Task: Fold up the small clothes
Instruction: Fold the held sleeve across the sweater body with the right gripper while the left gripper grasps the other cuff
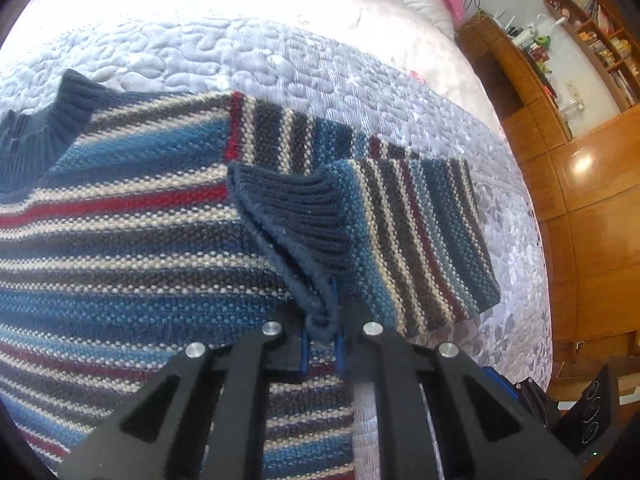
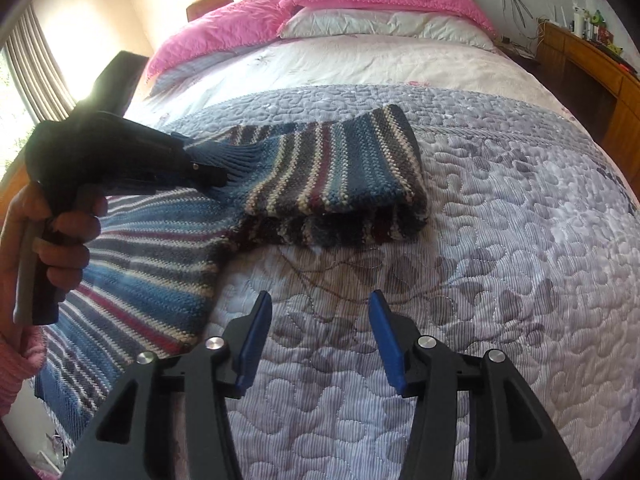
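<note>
Both claws are black plastic with triangular cutouts in their arms and round silver screws at the pivots. The right claw [image 2: 320, 344] has flat blue pads [image 2: 252, 344] on its fingers; the left claw [image 1: 322, 344] shows thin blue pad edges. The hand [image 2: 48, 236] wears a pink knit sleeve [image 2: 16, 368].

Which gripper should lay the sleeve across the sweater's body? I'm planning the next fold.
Left. The left gripper is already shut on the sleeve cuff, lifted over the sweater. The right gripper is open and holds nothing, over bare quilt.
</note>
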Available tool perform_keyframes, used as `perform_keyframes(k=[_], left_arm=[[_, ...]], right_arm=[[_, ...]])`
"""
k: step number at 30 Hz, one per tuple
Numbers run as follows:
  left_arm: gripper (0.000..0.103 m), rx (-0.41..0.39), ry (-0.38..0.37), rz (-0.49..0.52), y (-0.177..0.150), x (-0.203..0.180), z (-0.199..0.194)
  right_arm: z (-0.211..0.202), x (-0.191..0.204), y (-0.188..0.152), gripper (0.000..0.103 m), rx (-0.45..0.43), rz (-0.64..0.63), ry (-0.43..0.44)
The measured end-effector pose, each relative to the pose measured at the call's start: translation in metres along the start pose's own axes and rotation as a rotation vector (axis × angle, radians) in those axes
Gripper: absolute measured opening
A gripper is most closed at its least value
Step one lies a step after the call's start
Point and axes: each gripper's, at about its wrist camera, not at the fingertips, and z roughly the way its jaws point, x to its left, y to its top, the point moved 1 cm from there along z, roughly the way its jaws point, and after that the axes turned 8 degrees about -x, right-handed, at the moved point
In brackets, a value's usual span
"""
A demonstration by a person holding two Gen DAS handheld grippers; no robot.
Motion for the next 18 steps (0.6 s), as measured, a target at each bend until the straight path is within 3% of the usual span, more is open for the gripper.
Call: perform_keyframes(k=[5,10,13,18], left_arm=[[0.007,-0.169,0.041,0.014,0.005,0.026,-0.06],[0.007,-0.273,0.124,0.012,0.019,0.082,-0.114],[0.007,-0.281,0.172,-0.019,0.026,0.118,-0.125],[0.007,-0.276,0.197,-0.076,0.027,0.164,-0.135]], right_arm=[[-0.002,0.01,-0.002,0.052,-0.002,-0.011,0.007],[0.001,0.023,0.004,0.052,-0.009,-0.001,0.042],[0.008,0.035,0.019,0.052,-0.017,0.005,0.064],[0.034,0.052,0.057,0.06,-0.023,0.065,0.176]])
